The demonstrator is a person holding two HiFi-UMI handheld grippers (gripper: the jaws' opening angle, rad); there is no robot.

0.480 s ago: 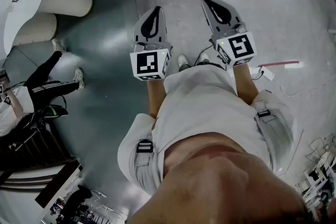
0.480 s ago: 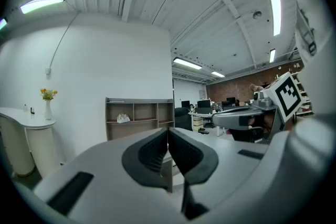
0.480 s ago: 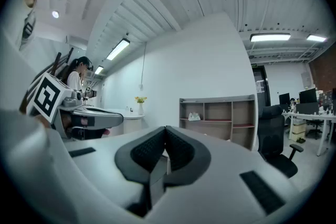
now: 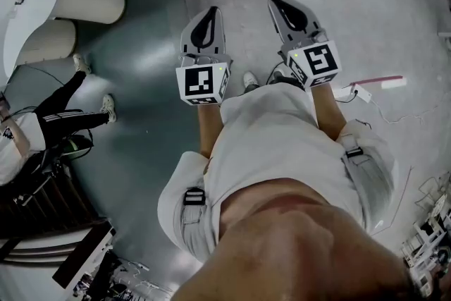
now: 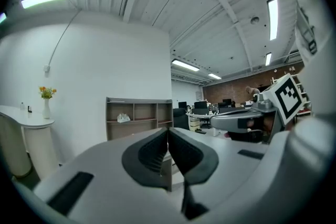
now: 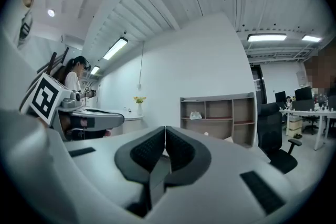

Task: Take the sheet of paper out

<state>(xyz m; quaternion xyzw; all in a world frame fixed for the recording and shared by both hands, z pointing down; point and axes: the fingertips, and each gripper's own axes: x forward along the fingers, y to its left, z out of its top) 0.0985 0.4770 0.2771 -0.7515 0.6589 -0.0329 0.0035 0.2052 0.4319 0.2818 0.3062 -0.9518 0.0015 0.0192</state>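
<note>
Both tools are shut tight with nothing in them. The left tool (image 5: 168, 139) has its dark ribbed pads (image 5: 151, 152) pressed together tip to tip. The right tool (image 6: 165, 139) looks the same, with rubbery black pads meeting in a thin seam. The person holds both level out in front, side by side and a bit apart, over a glossy grey floor (image 4: 134, 81).

The sheet of paper isn't in any view as far as I can see. Straight ahead there's an open wooden shelf unit (image 5: 139, 115) against a white wall (image 5: 105, 60), with a small white lump (image 5: 124, 118) in one compartment. It's too small to tell whether that's paper or a bag, so I wouldn't bet on it. A curved white worktop (image 5: 18, 114) with a vase of yellow flowers (image 5: 46, 105) sits off to the left.

My take on handling: a single sheet is light, thin and floppy, easy to crease or tear, and it slides on smooth surfaces. Those textured pads should bite fine. I'd pinch a free edge or corner, open the tool only narrowly, and pull along the sheet's plane rather than yanking sideways. If it's tucked into something, the other tool may need to steady that.
</note>
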